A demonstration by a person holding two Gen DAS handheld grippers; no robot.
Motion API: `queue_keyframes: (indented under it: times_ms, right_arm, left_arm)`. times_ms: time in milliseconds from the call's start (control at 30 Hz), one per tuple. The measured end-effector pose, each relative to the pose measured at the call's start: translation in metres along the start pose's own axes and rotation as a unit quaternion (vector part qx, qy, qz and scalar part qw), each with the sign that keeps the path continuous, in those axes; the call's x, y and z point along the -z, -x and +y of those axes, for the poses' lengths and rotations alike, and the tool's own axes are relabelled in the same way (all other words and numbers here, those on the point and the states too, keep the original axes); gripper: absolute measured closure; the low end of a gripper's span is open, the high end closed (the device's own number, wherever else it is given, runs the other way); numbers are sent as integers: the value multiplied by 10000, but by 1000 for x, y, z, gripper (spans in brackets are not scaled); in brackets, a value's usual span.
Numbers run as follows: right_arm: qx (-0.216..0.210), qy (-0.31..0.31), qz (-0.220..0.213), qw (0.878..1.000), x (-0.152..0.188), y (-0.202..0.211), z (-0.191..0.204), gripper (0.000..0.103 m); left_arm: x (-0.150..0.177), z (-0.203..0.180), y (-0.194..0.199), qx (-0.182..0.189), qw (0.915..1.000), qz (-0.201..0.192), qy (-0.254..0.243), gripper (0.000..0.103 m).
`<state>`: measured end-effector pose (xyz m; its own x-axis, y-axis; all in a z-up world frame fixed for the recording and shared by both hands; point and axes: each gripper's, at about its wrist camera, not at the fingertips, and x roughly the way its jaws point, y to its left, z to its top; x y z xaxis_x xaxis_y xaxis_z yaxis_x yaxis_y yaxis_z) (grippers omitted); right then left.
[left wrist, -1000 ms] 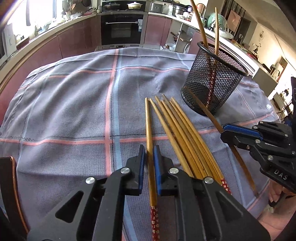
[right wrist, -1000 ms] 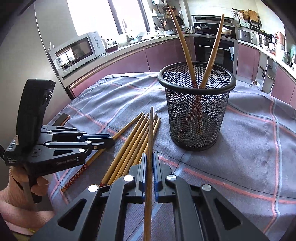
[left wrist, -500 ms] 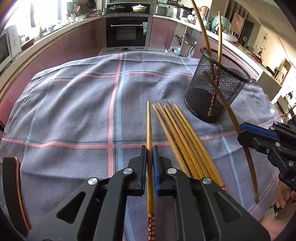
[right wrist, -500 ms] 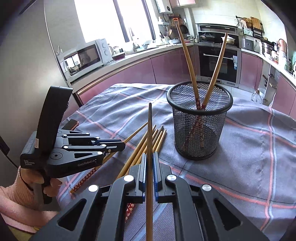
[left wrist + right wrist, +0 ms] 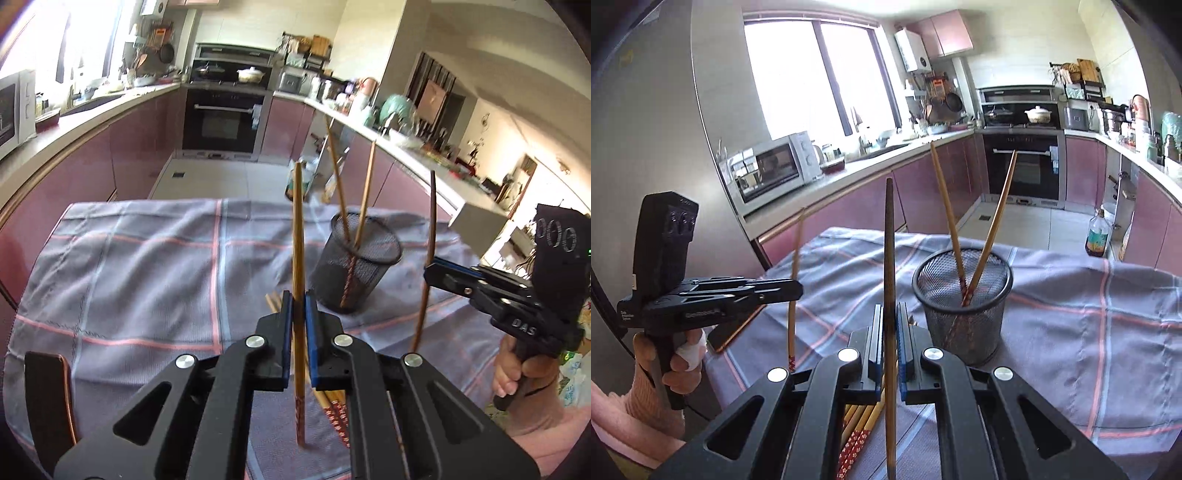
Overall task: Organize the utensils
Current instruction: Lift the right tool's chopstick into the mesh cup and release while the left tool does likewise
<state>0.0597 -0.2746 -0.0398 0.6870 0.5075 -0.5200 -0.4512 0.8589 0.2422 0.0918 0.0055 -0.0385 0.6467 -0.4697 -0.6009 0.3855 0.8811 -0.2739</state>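
While the spare chopsticks (image 5: pixel 857 432) lie bundled on the cloth (image 5: pixel 140 280) beside the mesh cup (image 5: pixel 962 302) — two sticks already inside — left gripper (image 5: pixel 299 314) is clamped on one chopstick (image 5: pixel 298 236), upright, clear of the cloth; right gripper (image 5: pixel 890 325) pinches another (image 5: pixel 889 243).

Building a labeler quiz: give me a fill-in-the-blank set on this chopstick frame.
1. Each gripper, left gripper and right gripper, is shut on ___ chopstick.
2. The mesh cup holds ___ chopsticks.
3. The loose chopsticks lie on the ___ cloth.

Answers: one; two; checked
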Motion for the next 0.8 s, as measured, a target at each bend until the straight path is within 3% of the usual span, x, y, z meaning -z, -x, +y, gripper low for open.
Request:
queue_keyframes:
  times_ms: [367,800]
  right_arm:
    - [126,36,-568,9983,-35,24,-12,98]
    - [309,160,-1135,9929,-76,53,-22,98]
  left_arm:
    - [-50,-15,38,452,9961,-762,-10,96]
    - [-103,-52,33,585,9918,-1102,-292,96]
